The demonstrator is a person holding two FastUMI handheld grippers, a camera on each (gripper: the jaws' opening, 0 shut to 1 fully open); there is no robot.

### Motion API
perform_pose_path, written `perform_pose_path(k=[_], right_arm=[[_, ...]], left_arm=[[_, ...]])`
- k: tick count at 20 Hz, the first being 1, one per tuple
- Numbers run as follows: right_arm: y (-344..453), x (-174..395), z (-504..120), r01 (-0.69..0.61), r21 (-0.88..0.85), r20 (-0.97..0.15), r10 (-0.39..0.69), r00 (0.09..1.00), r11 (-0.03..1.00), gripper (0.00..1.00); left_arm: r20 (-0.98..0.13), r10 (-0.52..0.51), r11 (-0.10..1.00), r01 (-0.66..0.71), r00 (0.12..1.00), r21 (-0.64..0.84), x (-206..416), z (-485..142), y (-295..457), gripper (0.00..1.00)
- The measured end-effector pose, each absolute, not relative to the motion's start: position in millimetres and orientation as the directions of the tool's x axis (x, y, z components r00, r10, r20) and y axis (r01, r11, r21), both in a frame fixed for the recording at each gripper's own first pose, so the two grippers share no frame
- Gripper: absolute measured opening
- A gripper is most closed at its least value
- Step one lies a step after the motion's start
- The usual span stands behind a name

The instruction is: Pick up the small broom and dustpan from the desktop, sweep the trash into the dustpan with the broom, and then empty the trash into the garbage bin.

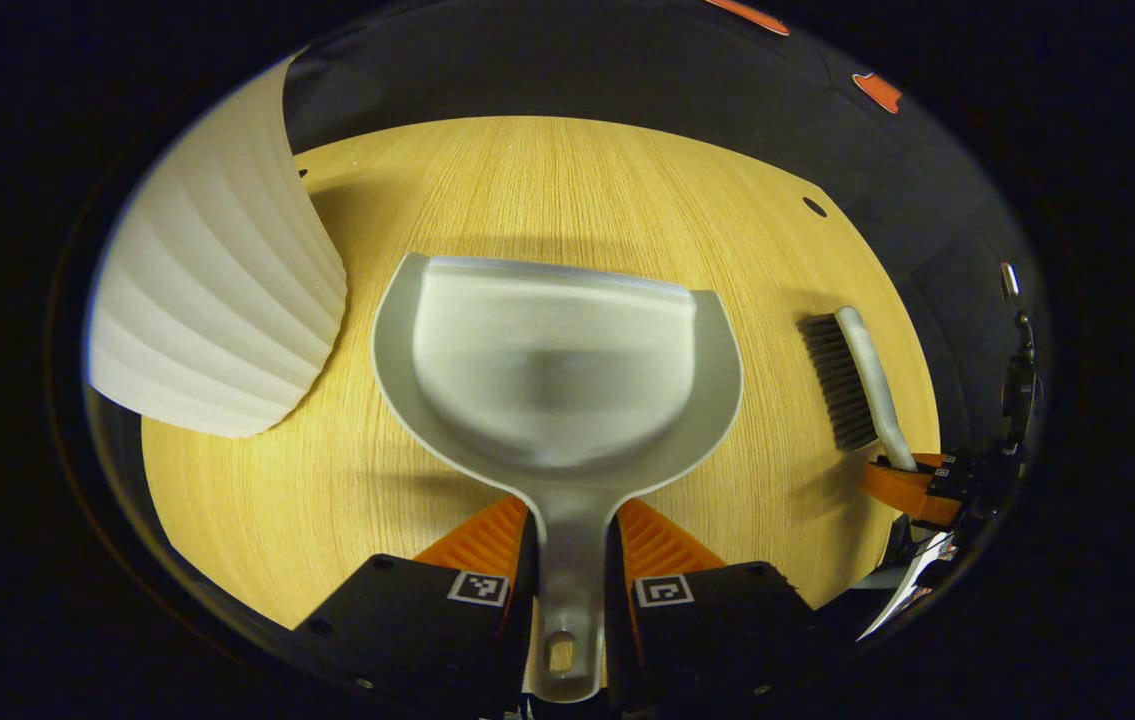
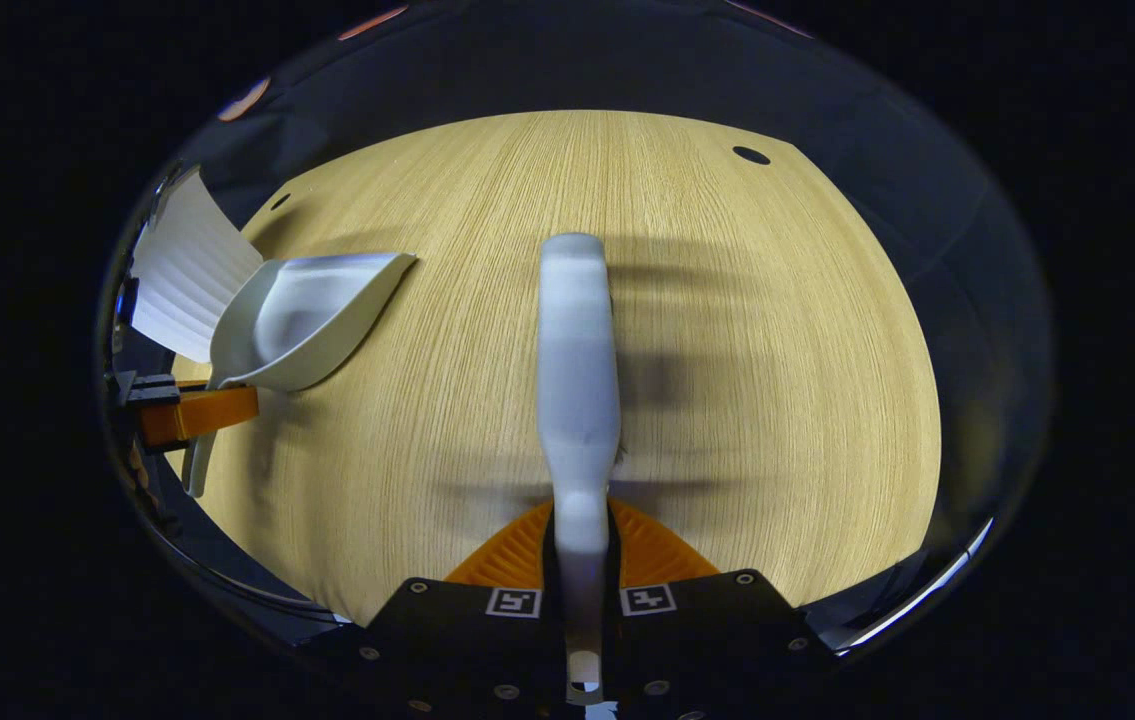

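Observation:
In the left gripper view a pale grey dustpan (image 1: pixel 557 370) hangs over the wooden desktop (image 1: pixel 567 180), its handle clamped in my left gripper (image 1: pixel 572 540). Its scoop looks empty. To the right, a small broom (image 1: pixel 857 385) with dark bristles is held by the right gripper (image 1: pixel 912 480). In the right gripper view the broom (image 2: pixel 577 340) points straight ahead over the desktop (image 2: pixel 727 300), its handle pinched in my right gripper (image 2: pixel 582 545). At the left there the dustpan (image 2: pixel 302 320) is tilted, held by the left gripper (image 2: pixel 197 412). No trash is visible on the wood.
A white ribbed garbage bin (image 1: pixel 217 290) stands at the desk's left, close beside the dustpan; it also appears as the bin (image 2: pixel 189 265) behind the dustpan. A small dark hole (image 2: pixel 751 155) marks the desktop's far right. Black cloth walls surround the desk.

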State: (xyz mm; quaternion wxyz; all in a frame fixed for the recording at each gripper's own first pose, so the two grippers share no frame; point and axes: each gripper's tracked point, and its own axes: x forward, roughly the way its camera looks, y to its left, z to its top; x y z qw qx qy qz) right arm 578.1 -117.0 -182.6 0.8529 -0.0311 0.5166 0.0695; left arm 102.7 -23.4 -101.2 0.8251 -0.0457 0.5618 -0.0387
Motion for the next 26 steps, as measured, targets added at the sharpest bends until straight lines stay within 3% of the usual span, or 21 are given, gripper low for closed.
perform_pose_path(k=[5,6,7,9,11,12,13,14,16,17,18,20,25,26], right_arm=[[-119,578,-185,-0.166,0.01,-0.89,0.084,0.449,0.986,0.16],[-119,579,-185,-0.16,0.012,-0.889,0.084,0.45,0.987,0.1],[-119,578,-186,-0.153,0.017,-0.89,0.084,0.448,0.988,0.22],[-119,581,-189,-0.152,0.024,-0.892,0.09,0.443,0.988,0.25],[-117,582,-188,-0.144,0.046,-0.895,0.105,0.434,0.989,0.53],[-117,581,-189,-0.133,0.053,-0.894,0.107,0.436,0.99,0.61],[-116,581,-190,-0.127,0.059,-0.893,0.11,0.437,0.99,0.7],[-117,582,-192,-0.123,0.063,-0.891,0.111,0.441,0.99,0.93],[-117,584,-186,-0.118,0.069,-0.875,0.116,0.47,0.991,0.96],[-117,585,-179,-0.112,0.081,-0.862,0.126,0.491,0.99,0.96],[-115,586,-167,-0.106,0.099,-0.845,0.14,0.516,0.989,0.96],[-114,591,-137,-0.104,0.112,-0.798,0.152,0.584,0.988,0.96],[-109,606,-27,-0.139,0.081,-0.595,0.159,0.788,0.987,0.96],[-103,612,-8,-0.145,0.083,-0.546,0.167,0.821,0.986,0.96]], left_arm=[[-0.929,-0.102,0.995,0.021,0.356,-0.102,109,-28,-55,0.32],[-0.93,-0.097,0.995,0.02,0.353,-0.097,110,-12,-62,0.33],[-0.932,-0.095,0.995,0.021,0.349,-0.093,112,4,-69,0.33],[-0.935,-0.095,0.995,0.023,0.342,-0.093,114,36,-84,0.35],[-0.94,-0.118,0.993,0.04,0.32,-0.111,111,67,-104,0.37],[-0.94,-0.127,0.992,0.044,0.317,-0.12,110,83,-114,0.48],[-0.941,-0.122,0.993,0.038,0.314,-0.116,111,96,-123,0.74],[-0.943,-0.118,0.993,0.045,0.311,-0.109,111,108,-132,1.0],[-0.942,-0.101,0.995,0.043,0.321,-0.092,112,146,-147,0.98],[-0.934,-0.102,0.995,0.04,0.342,-0.094,67,170,-95,0.98],[-0.924,-0.105,0.994,0.041,0.368,-0.096,63,167,-125,0.98],[-0.897,-0.11,0.994,0.045,0.427,-0.101,90,232,-146,0.98],[-0.729,-0.103,0.993,0.111,0.677,-0.037,87,402,-166,0.98],[-0.678,-0.103,0.992,0.125,0.727,-0.016,74,400,-177,0.98]])
